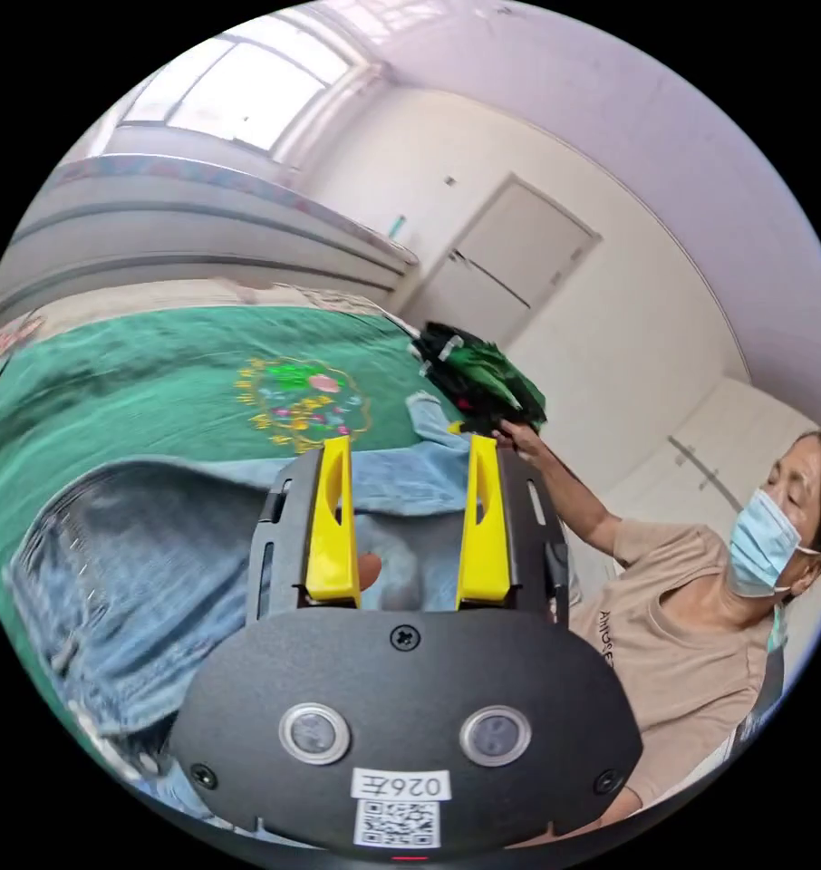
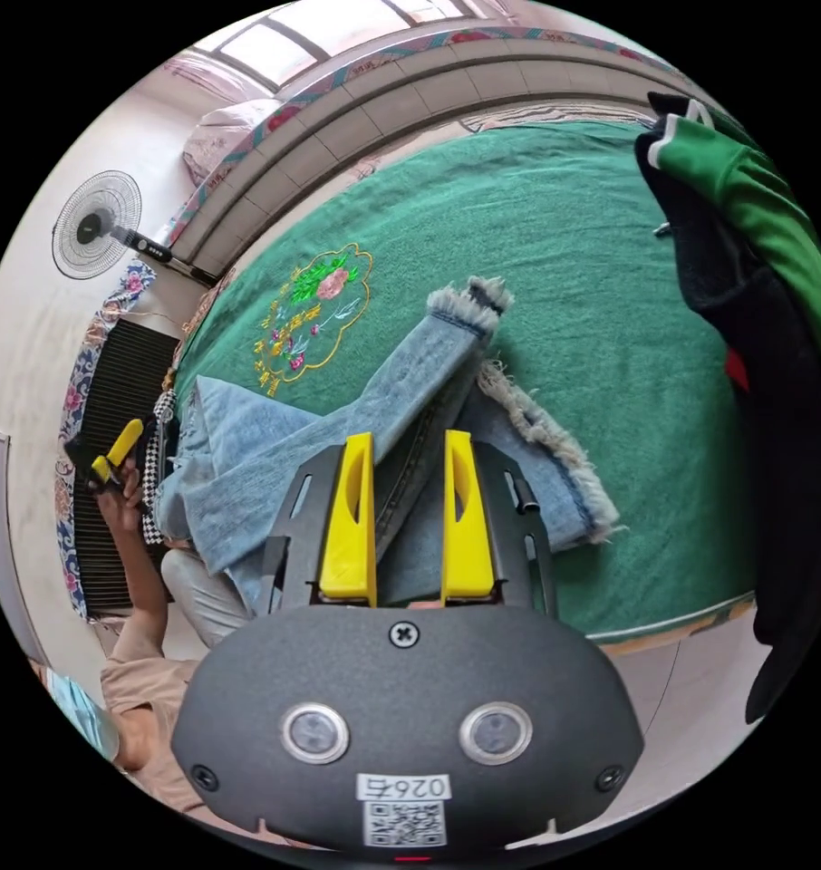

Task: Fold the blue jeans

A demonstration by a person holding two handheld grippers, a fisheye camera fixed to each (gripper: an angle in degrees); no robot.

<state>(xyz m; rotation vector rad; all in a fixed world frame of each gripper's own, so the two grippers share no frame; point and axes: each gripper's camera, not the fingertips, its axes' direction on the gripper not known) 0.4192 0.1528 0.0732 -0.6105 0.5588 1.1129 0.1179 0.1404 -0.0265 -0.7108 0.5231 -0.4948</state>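
2 grippers, both with jaws apart and gripping nothing: the left gripper point(image 1: 409, 521) hovers over the waist end of the blue jeans point(image 2: 356, 426), the right gripper point(image 2: 409, 521) over the frayed legs, probably lining up a fold. Jeans lie rumpled on the green cloth point(image 2: 565, 236). A black-and-green garment point(image 2: 755, 299) hangs close by, possibly in the way.
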